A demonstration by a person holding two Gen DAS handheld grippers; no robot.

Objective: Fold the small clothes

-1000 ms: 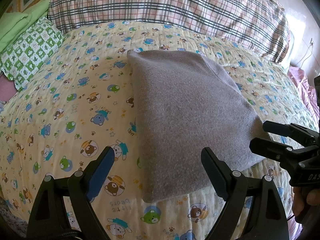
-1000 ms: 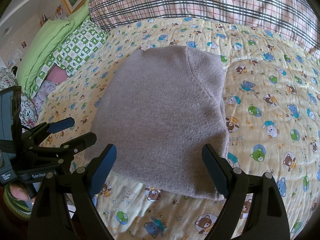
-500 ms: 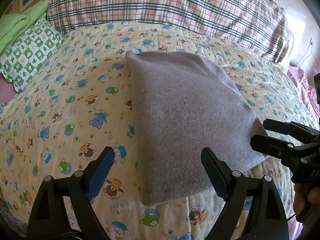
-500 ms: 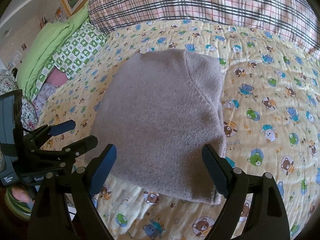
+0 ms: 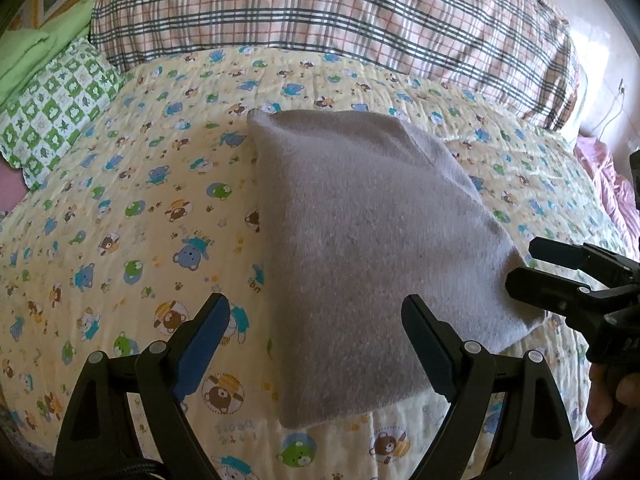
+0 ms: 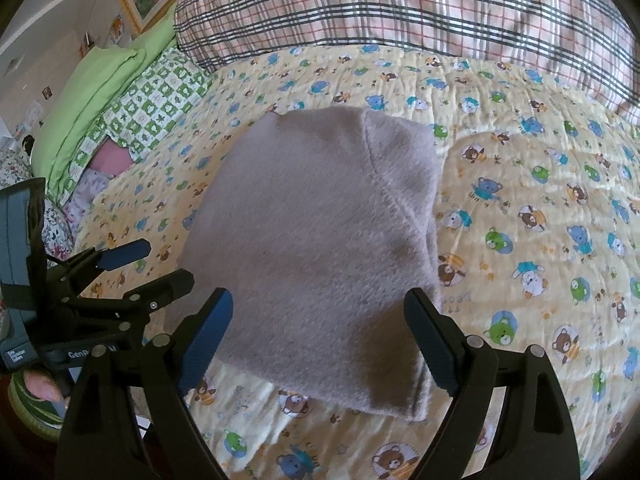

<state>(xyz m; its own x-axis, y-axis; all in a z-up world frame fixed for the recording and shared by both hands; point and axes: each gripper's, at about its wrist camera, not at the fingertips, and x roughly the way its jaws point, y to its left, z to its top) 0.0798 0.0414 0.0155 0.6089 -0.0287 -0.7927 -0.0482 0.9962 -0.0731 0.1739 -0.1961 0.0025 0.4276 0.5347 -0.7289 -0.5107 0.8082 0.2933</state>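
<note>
So the grey garment [image 5: 372, 264] is lying folded into a neat rectangle in the middle of the quilt [image 5: 132, 208], the yellow one with the little cartoon bears. It's sitting flat, and in the right wrist view there's a seam running down its right side where a folded layer is overlapping.

The left gripper [image 5: 316, 344] is hovering just over the near edge of the garment with its jaws spread wide, holding nothing. Its right finger is over the cloth and its left finger is out over bare quilt. The right gripper [image 6: 318, 340] is doing the same thing from the other side, jaws gaping wide and empty, straddling the near end of the garment [image 6: 320, 256].

Behind it all a plaid pillow [image 5: 320, 12] is lying along the far side of the quilt, and a green checked pillow [image 5: 52, 104] is sitting off to the left.
</note>
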